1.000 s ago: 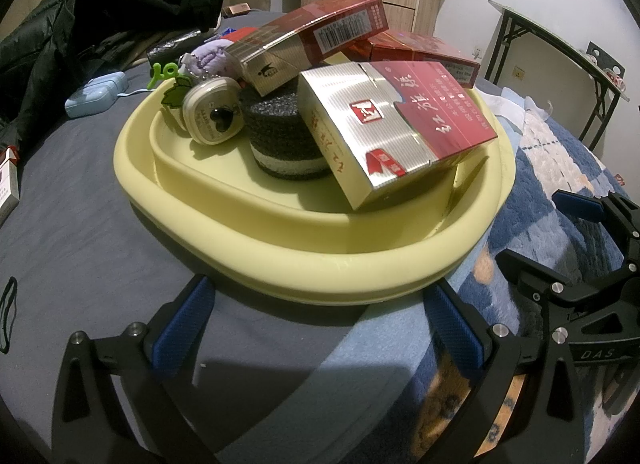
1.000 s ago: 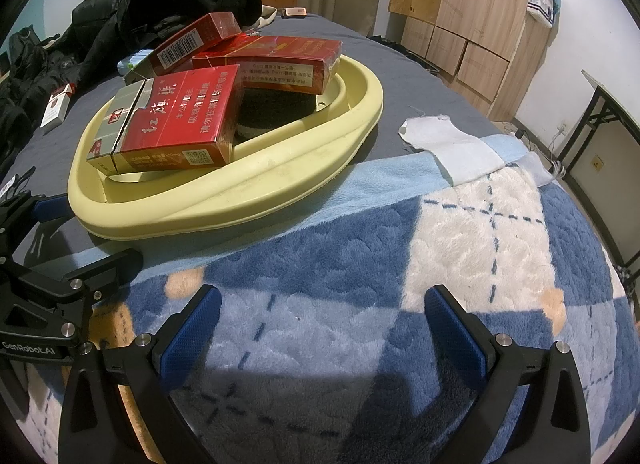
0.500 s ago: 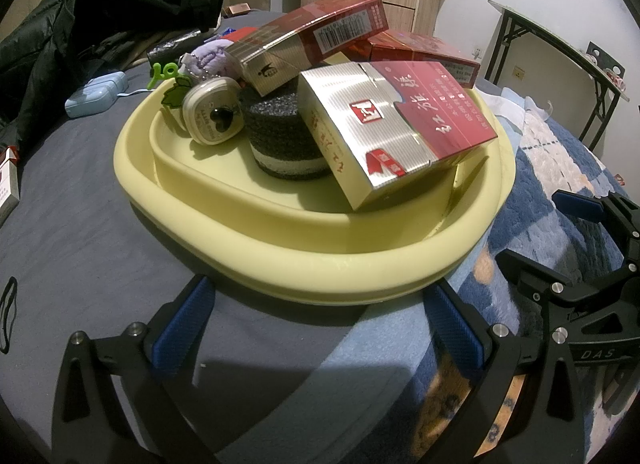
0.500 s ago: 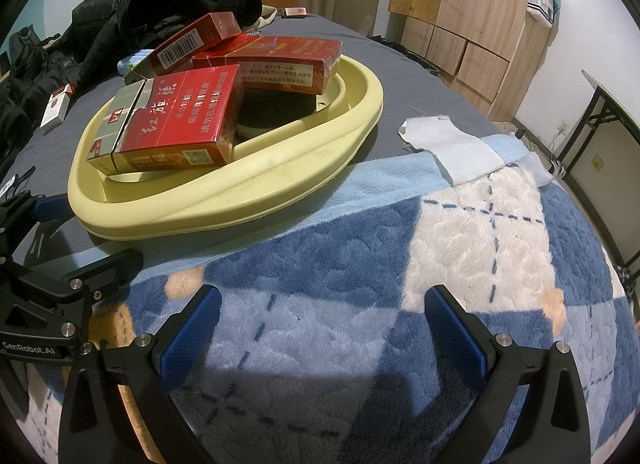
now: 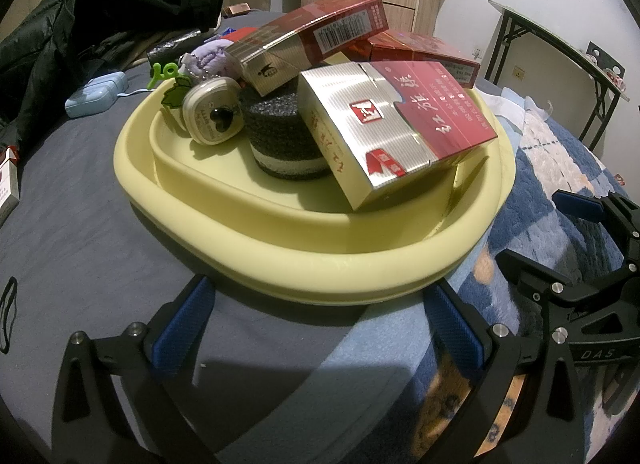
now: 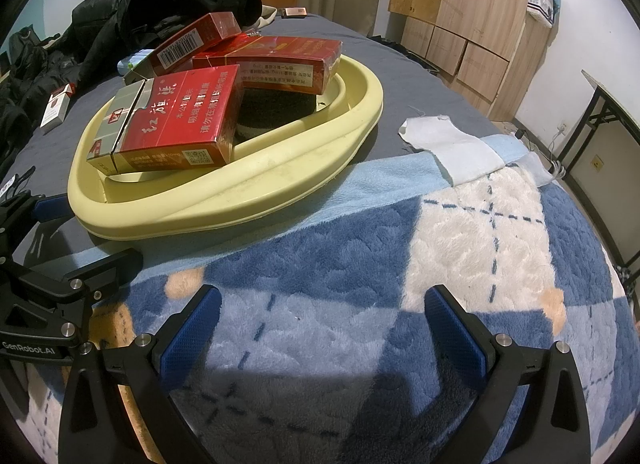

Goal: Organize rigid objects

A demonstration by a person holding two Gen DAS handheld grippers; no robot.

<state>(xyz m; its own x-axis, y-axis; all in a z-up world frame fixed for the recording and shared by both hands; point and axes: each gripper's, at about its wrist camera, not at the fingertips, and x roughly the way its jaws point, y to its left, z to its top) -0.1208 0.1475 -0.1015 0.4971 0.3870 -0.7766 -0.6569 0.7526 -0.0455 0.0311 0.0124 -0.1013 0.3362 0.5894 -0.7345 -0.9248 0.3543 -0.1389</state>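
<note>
Where fleecy checked blanket [image 6: 400,264] meets grey bedsheet [image 5: 80,223], glossy red cartons [image 5: 400,123] and black foam cylinder [image 5: 280,135] fill the smooth yellow tray [image 5: 320,264]; left hand-held gripper [image 5: 316,320] and right hand-held gripper [image 6: 320,328] spread, empty.

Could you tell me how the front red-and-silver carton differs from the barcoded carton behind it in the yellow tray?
The front carton is broad, leaning on the black foam cylinder; the barcoded carton is narrower, perched tilted on top of that cylinder. The front carton faces large white characters upward; the barcoded carton shows a barcode. Both are red and silver, in the yellow tray.
</note>
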